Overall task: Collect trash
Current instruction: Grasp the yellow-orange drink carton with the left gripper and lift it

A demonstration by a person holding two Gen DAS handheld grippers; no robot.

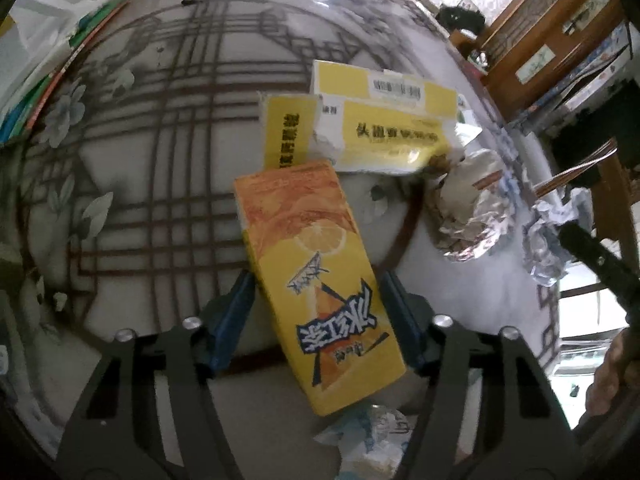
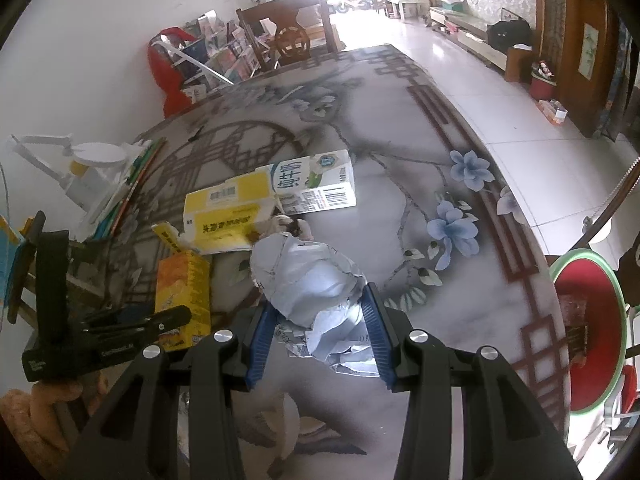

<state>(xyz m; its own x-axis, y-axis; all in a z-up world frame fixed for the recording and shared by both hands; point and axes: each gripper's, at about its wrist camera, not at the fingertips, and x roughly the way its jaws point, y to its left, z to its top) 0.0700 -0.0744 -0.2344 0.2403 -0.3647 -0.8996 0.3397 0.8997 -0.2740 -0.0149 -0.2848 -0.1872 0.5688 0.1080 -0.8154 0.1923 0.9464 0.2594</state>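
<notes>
**Both tools loaded, bin waits off the tabletop edge**

The left tool is clamped on the orange tea carton; keep it square so it cannot twist out. The right tool pinches a crumpled paper wad; squeeze firmly, since paper gives. Beyond the tea carton lie one torn yellow box and one milk carton. One red bin stands beside the tabletop.
</notes>
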